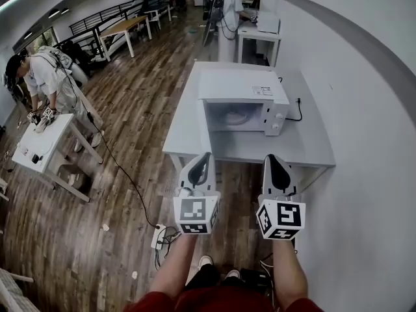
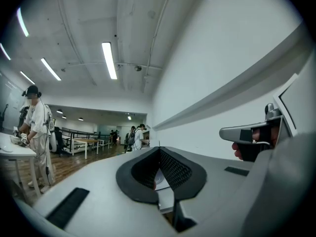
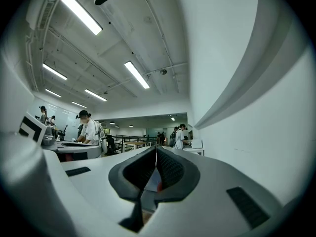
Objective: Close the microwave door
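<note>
The left gripper point(image 1: 203, 162) has its jaws pressed together on nothing and hangs short of the table point(image 1: 312, 143), pointed at the microwave point(image 1: 242, 99), probably because a door needs a push, not a grip. The microwave sits well ahead at the middle of the table, its front seemingly open, though I cannot make out the door itself; inside, only a pale turntable plate point(image 1: 232, 117) shows. The right gripper point(image 1: 273, 162) is likewise closed and empty, level with the left one and apart from everything.
</note>
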{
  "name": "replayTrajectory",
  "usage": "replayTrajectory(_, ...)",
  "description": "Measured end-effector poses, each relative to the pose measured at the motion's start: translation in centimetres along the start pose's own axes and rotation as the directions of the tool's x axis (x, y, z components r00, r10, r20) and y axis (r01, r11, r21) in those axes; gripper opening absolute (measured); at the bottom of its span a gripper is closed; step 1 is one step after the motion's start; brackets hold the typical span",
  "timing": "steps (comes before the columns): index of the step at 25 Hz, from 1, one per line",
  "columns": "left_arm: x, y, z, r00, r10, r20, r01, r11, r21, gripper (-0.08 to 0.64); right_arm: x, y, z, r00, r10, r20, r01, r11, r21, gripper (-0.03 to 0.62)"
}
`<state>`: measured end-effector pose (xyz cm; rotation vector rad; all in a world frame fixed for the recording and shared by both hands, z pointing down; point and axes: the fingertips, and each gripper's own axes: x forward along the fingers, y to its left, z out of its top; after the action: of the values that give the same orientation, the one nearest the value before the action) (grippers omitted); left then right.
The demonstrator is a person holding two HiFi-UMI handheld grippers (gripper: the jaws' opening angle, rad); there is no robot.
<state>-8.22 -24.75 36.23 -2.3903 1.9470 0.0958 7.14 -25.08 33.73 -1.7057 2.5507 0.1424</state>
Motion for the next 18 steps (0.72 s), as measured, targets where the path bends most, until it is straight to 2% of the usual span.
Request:
replayTrajectory(10, -1.0, 3.0, -5.9, 0.995, 0.036, -0.092, -0.036, 0.999, -0.002, 0.026, 1.6, 2.9, -3.7, 0.997, 0.039, -0.067, -0.038, 0.999, 0.016, 0.028)
replayTrajectory(18, -1.6, 4.0, -11.8, 0.98, 0.035, -0.195, -0.038, 0.999, -0.01, 0.026, 2.1, 5.1, -8.0, 0.987, 0.067, -0.146, -0.063, 0.998, 0.027, 0.028)
